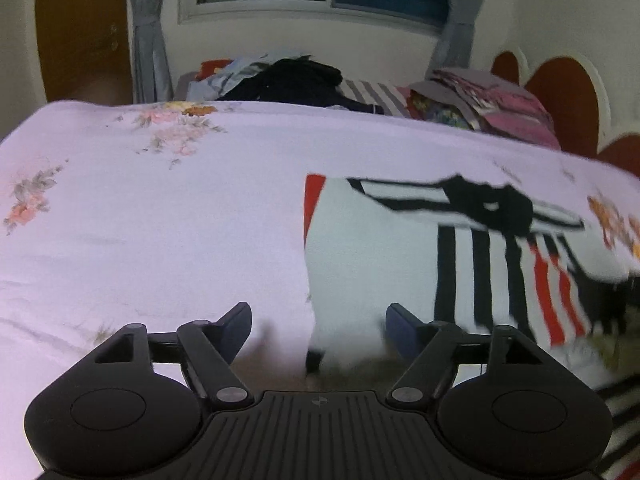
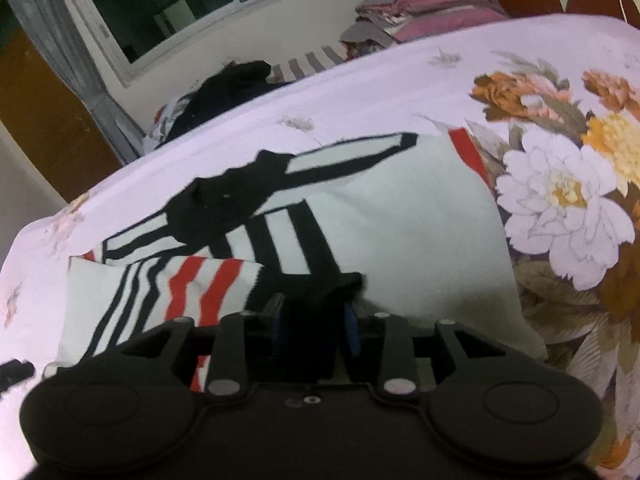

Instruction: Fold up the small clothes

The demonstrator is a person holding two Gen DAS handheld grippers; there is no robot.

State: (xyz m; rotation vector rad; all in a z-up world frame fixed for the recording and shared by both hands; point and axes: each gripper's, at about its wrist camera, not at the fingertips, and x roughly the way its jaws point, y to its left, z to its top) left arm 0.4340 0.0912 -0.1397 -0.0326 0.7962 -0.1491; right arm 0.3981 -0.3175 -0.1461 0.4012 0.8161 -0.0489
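Note:
A small white garment (image 1: 380, 248) with black and red stripes and a black collar lies flat on the floral bedsheet (image 1: 160, 220). My left gripper (image 1: 318, 320) hovers open just above its left edge, and nothing touches the fingers (image 1: 236, 320). In the right wrist view the same garment (image 2: 400, 220) has a striped sleeve folded over its body. My right gripper (image 2: 314, 320) sits low at its near edge. Its jaws stand a narrow gap apart with a bunched black fold of the garment between the blue pads (image 2: 353, 328). The pads do not visibly pinch it.
A loose pile of dark clothes (image 1: 296, 80) lies at the far side of the bed under the window. A folded pink and grey stack (image 1: 492, 108) sits by the red headboard (image 1: 568, 92). A wooden door (image 1: 80, 32) stands far left. Large printed flowers (image 2: 560, 188) cover the sheet beside the garment.

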